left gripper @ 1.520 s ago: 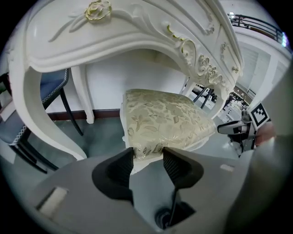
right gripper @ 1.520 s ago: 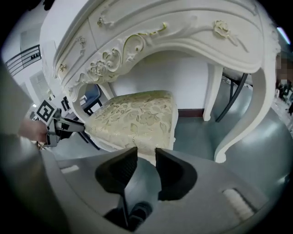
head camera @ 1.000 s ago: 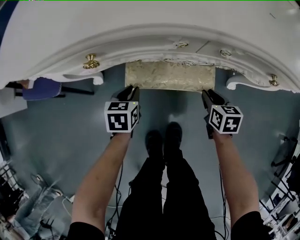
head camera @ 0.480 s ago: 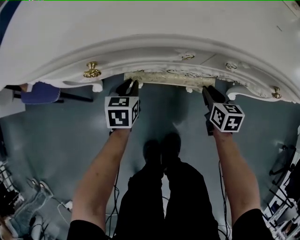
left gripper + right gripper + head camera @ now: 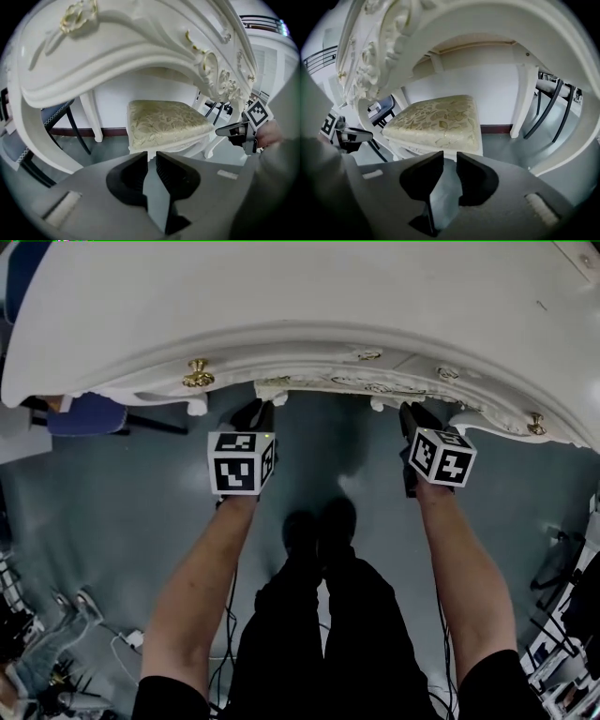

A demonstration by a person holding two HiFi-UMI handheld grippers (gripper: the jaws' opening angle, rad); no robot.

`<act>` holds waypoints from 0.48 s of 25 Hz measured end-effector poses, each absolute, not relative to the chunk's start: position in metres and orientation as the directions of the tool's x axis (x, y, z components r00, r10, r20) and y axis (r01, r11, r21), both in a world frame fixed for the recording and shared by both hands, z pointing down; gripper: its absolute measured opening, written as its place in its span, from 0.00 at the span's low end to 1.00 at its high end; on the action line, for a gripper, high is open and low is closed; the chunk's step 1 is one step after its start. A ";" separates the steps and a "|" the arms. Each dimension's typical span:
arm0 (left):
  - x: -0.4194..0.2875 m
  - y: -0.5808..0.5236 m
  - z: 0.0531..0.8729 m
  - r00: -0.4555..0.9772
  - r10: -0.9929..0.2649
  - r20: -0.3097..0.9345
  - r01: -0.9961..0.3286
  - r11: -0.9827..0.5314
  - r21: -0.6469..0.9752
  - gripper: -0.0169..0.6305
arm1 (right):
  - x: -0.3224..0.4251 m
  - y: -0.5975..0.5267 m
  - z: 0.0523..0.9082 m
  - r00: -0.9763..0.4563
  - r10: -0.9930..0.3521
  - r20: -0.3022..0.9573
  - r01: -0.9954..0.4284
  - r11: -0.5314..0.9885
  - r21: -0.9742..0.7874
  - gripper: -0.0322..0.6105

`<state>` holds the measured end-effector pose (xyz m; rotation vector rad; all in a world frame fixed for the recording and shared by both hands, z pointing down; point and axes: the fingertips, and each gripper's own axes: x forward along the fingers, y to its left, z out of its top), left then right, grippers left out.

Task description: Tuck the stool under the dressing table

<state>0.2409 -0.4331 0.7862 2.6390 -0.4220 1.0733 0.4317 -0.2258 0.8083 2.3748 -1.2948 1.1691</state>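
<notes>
The stool (image 5: 166, 124) is seen under the dressing table (image 5: 281, 296). It stands on the grey-blue floor (image 5: 112, 512) in the opening between the table's white legs. Its square seat is covered in pale gold cloth with a leaf pattern and is carried on a white frame. From the head view it is almost wholly hidden beneath the curved front edge of the tabletop.

The dressing table is white, with a bowed front and carved scrollwork touched with gold. A brass knob (image 5: 198, 373) is set near the left end of the front edge and another near the right end.

The left tongs (image 5: 255, 413) are held just before that front edge, at the left of the opening. Their jaws are narrowed to a slim gap with nothing between them, and have just been closing. The right tongs (image 5: 412, 416) are held at the right of the opening, likewise narrow and empty. The stool is seen beyond both pairs of jaws, not between them. A marker cube (image 5: 241, 463) printed with black-and-white square patterns is borne on each.

A blue chair (image 5: 84, 413) is placed by the left end of the table. Black chair legs (image 5: 553, 108) are seen past the right table leg. The person's shoes (image 5: 319, 521) are planted on the floor between the two arms, and cables (image 5: 94, 634) are strewn near the lower left.
</notes>
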 end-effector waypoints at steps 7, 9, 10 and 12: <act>0.218 -0.426 0.746 0.665 -0.156 0.730 -0.369 -0.919 0.141 0.11 | 0.382 -0.204 0.783 0.203 -0.615 0.762 -0.803 -0.550 -0.230 0.17; 0.215 -0.424 0.735 0.667 -0.156 0.728 -0.376 -0.914 0.149 0.10 | 0.379 -0.206 0.766 0.193 -0.625 0.756 -0.810 -0.537 -0.237 0.16; 0.212 -0.422 0.729 0.670 -0.154 0.727 -0.383 -0.910 0.161 0.10 | 0.376 -0.206 0.757 0.186 -0.632 0.753 -0.817 -0.525 -0.239 0.16; 0.203 -0.416 0.717 0.673 -0.148 0.725 -0.406 -0.893 0.195 0.10 | 0.363 -0.205 0.739 0.162 -0.641 0.750 -0.838 -0.491 -0.239 0.16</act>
